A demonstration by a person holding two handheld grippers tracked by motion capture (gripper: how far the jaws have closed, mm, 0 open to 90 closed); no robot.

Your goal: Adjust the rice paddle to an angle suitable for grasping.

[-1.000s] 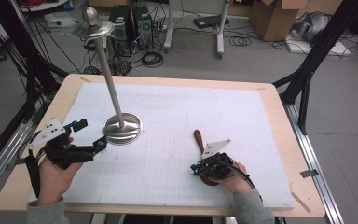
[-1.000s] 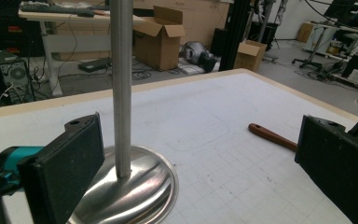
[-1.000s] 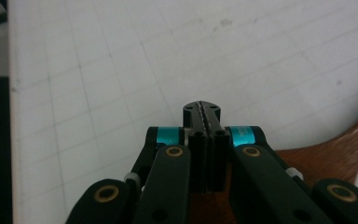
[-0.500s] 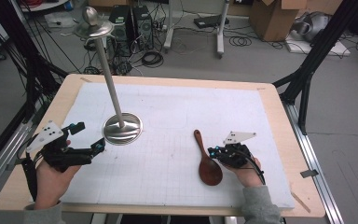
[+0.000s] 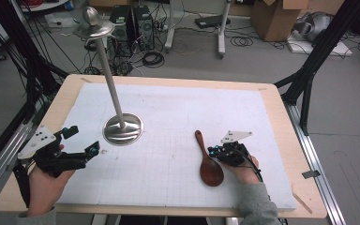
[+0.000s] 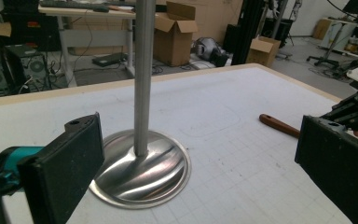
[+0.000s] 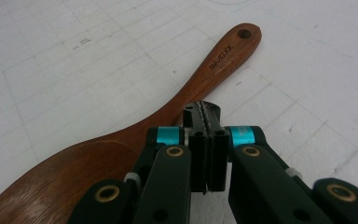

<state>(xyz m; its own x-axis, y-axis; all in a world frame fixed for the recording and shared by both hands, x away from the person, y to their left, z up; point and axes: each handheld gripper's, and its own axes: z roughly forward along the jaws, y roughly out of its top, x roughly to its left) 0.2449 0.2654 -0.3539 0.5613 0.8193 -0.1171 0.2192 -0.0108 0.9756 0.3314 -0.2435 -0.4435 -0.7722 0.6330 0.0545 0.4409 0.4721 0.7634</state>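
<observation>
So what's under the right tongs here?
The wooden spoon lies flat on the white mat, its neck passing just beneath the shut tongs. The tongs hide that stretch, so whether they touch it can't be told.

Right tool (image 5: 214, 151) released wooden spoon (image 5: 209, 165), now closed.

Wooden spoon (image 5: 209, 162) flat, steel stand (image 5: 122, 127) upright

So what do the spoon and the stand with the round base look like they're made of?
Spoon: probably wood, reddish-brown with a smooth, slightly glossy finish; faint grain shows, and lettering is stamped into the handle beside a hanging hole.
Stand: likely polished metal, perhaps steel; its base and pole are silvery with mirror-like reflections.
</observation>
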